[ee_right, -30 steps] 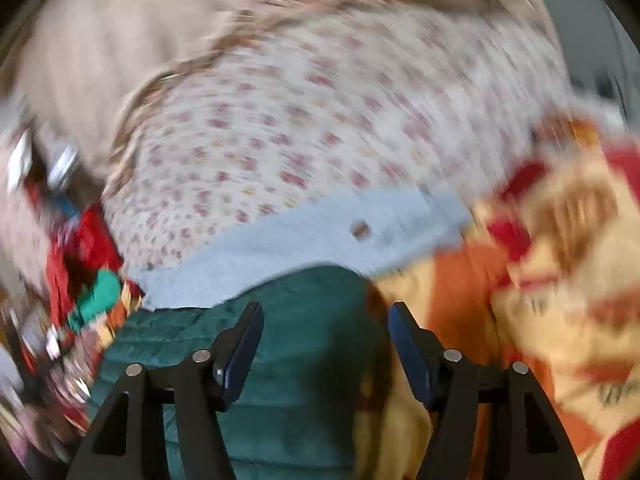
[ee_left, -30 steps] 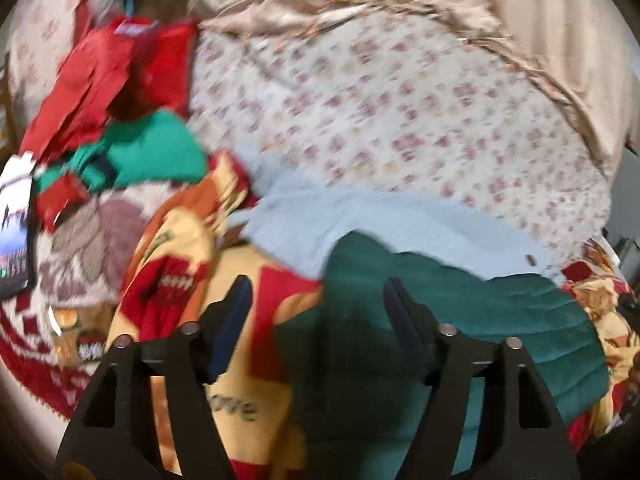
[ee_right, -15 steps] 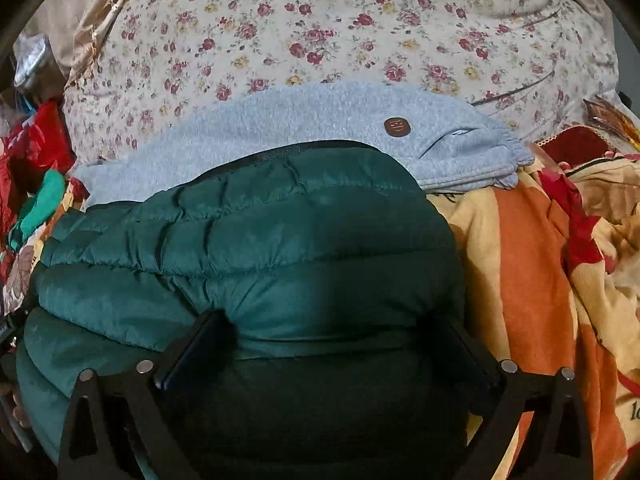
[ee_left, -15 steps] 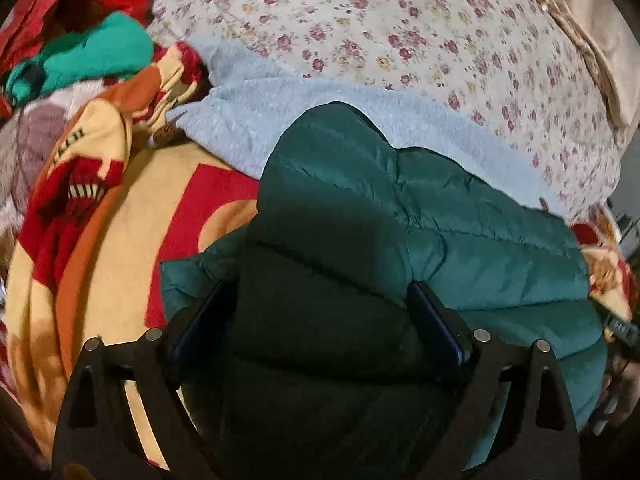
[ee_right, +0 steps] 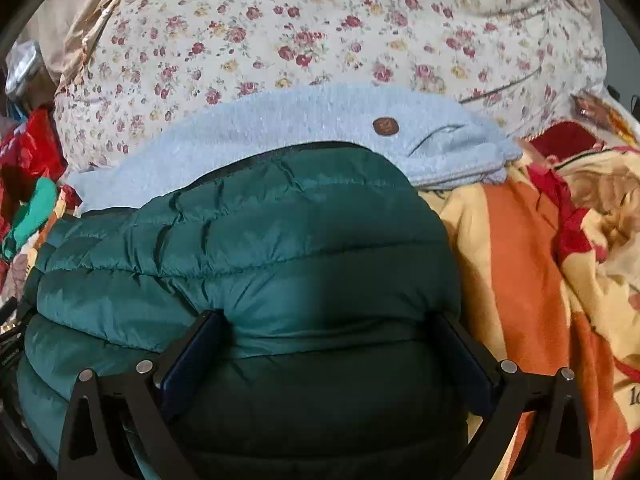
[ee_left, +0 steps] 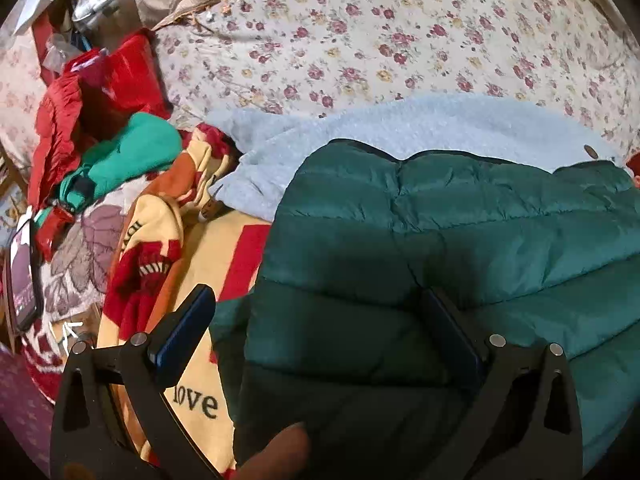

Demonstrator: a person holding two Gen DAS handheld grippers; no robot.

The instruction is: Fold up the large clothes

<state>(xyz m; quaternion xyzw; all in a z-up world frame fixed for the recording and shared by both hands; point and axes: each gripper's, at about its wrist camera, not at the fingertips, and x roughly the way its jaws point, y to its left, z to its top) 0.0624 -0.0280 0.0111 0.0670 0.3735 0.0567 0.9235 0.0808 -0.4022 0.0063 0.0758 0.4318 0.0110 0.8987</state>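
A dark green quilted puffer jacket (ee_left: 460, 240) lies folded on the bed, partly on top of a folded light blue fleece garment (ee_left: 360, 128). The jacket also fills the right wrist view (ee_right: 248, 248), with the fleece (ee_right: 304, 120) behind it. My left gripper (ee_left: 320, 312) is open, its fingers wide apart over the jacket's left end. My right gripper (ee_right: 332, 336) is open, its fingers astride the jacket's right end, the puffy fabric bulging between them.
A yellow, red and orange blanket (ee_left: 192, 264) lies under the clothes and shows at the right too (ee_right: 540, 260). A floral bedsheet (ee_left: 380, 32) lies beyond. Red and green clothes (ee_left: 120, 152) are piled at the left, near a phone (ee_left: 22, 276).
Both grippers dropped down onto the green jacket, then the left one drew back and left a little. The jacket now lies settled on the blue fleece.
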